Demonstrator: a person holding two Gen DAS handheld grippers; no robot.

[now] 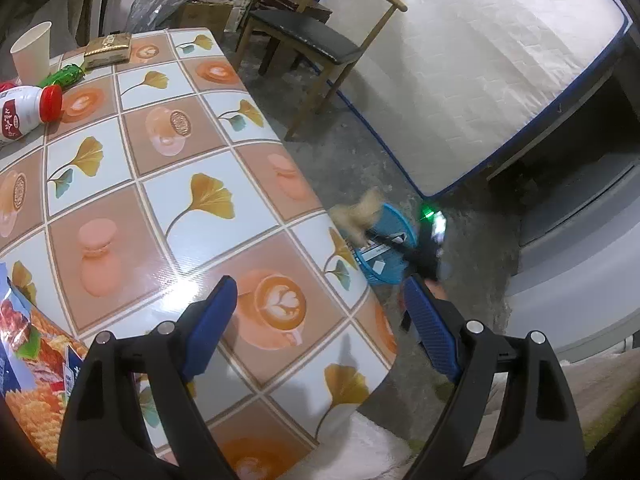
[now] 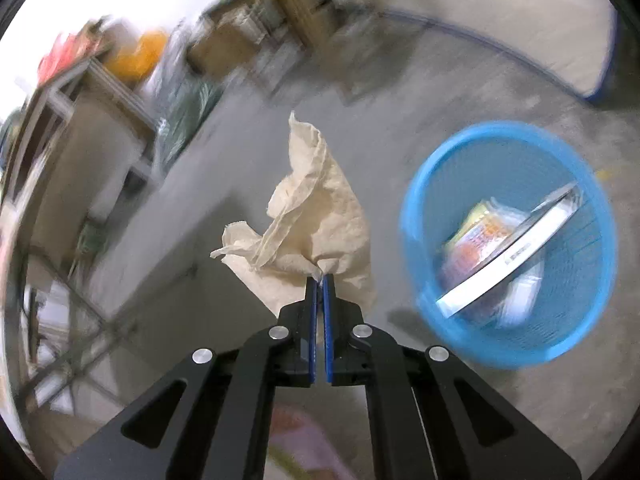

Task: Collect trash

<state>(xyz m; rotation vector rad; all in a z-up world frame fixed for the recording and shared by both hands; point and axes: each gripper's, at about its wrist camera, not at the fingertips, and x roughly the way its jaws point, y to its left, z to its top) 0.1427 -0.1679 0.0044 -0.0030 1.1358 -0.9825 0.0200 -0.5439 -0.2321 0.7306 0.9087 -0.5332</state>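
My right gripper point(image 2: 320, 278) is shut on a crumpled beige tissue point(image 2: 312, 216), which hangs above the grey floor. To its right stands a blue mesh trash basket point(image 2: 576, 312) holding a flat white box point(image 2: 516, 252) and colourful wrappers. In the left wrist view the same tissue point(image 1: 358, 214) shows blurred beside the blue basket point(image 1: 394, 220), past the table's corner. My left gripper point(image 1: 320, 320) stands open over the near edge of the patterned table point(image 1: 168, 184), nothing between its fingers.
On the table lie a white bottle with a red cap point(image 1: 28, 114), a paper cup point(image 1: 32, 52), a green wrapper point(image 1: 64, 76), a gold packet point(image 1: 108, 50) and a snack bag point(image 1: 28, 356). A wooden chair point(image 1: 316, 40) and a mattress point(image 1: 492, 72) stand beyond.
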